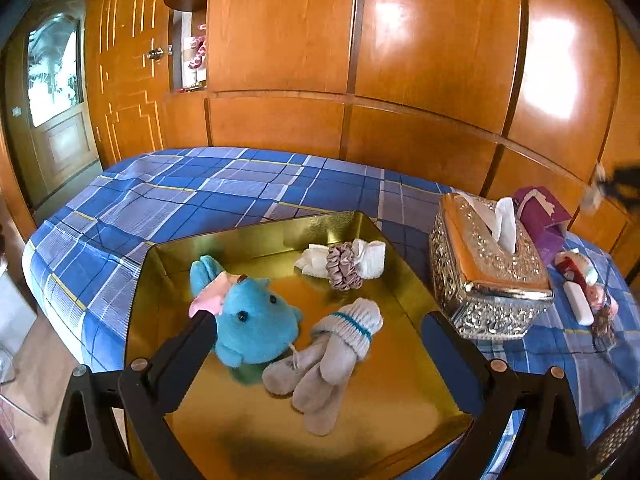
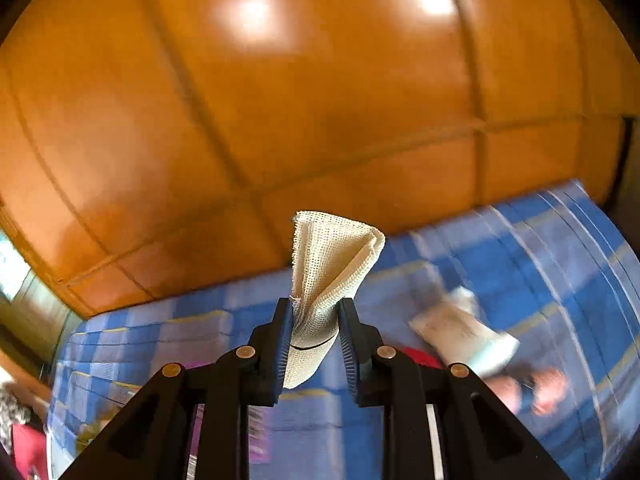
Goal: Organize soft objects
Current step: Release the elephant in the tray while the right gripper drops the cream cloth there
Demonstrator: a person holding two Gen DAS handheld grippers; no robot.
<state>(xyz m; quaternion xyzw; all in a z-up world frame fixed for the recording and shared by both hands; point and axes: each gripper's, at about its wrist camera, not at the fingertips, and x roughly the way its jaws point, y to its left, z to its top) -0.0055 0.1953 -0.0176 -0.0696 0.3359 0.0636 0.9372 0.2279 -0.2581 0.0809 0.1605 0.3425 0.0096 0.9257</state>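
A gold tray (image 1: 404, 276) sits on the blue plaid bed. In it lie a blue plush toy (image 1: 252, 320), a pair of grey socks (image 1: 332, 360), a mauve scrunchie (image 1: 344, 270) and white cloths (image 1: 370, 258). My left gripper (image 1: 320, 328) is open above the tray, its left finger beside the plush. My right gripper (image 2: 314, 320) is shut on a cream mesh cloth (image 2: 328, 264) and holds it up above the bed. The right gripper also shows blurred at the far right of the left wrist view (image 1: 600, 190).
A silver tissue box (image 1: 488, 276) stands right of the tray, a purple box (image 1: 544, 216) behind it. A small doll and a white tube (image 1: 580, 288) lie on the bed at right; the tube also shows in the right wrist view (image 2: 460, 332). A wooden wardrobe lines the back.
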